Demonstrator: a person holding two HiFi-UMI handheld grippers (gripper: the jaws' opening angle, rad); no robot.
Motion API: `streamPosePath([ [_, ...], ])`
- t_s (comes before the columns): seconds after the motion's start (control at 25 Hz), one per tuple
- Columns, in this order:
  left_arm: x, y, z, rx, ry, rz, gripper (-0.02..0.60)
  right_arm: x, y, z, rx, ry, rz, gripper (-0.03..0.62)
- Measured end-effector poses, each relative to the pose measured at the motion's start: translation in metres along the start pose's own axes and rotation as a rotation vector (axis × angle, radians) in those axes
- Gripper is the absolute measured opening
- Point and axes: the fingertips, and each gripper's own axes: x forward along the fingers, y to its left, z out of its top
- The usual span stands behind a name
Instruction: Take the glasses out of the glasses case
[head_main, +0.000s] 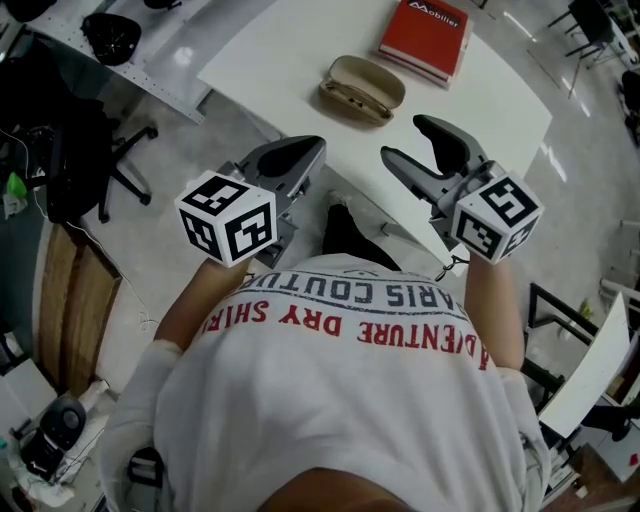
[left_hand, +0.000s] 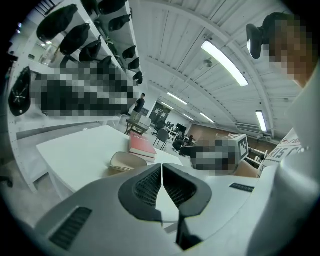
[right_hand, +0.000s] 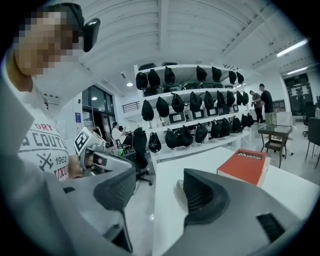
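Note:
A tan clamshell glasses case (head_main: 362, 88) lies on the white table (head_main: 290, 40), its lid a crack open with a dark gap along the front. In the left gripper view the case (left_hand: 126, 162) sits ahead and to the left. My left gripper (head_main: 300, 156) hovers off the table's near edge with its jaws together and nothing in them (left_hand: 161, 170). Just short of the case and to its right, my right gripper (head_main: 403, 138) is held over the table edge, jaws apart and empty (right_hand: 160, 192). The glasses cannot be made out.
A red book (head_main: 425, 38) lies behind the case, also seen in the right gripper view as a red book (right_hand: 242, 167). Shelves with black helmets (right_hand: 190, 107) line the far wall. An office chair (head_main: 95, 150) stands on the floor at the left.

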Motion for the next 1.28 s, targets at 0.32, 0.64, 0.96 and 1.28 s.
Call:
streamPosePath([
  [0.32, 0.032, 0.037, 0.013, -0.045, 0.023, 0.024, 0.031, 0.040, -0.046, -0.007, 0.046, 0.066, 0.019, 0.293],
  [0.64, 0.053, 0.065, 0.023, -0.074, 0.032, 0.038, 0.031, 0.076, -0.077, -0.018, 0.070, 0.129, 0.035, 0.293],
  [0.96, 0.068, 0.090, 0.015, -0.100, 0.070, 0.036, 0.031, 0.113, -0.099, -0.047, 0.021, 0.247, 0.044, 0.291],
  [1.28, 0.077, 0.108, 0.012, -0.123, 0.078, 0.053, 0.032, 0.141, -0.115, -0.076, -0.008, 0.330, 0.046, 0.252],
])
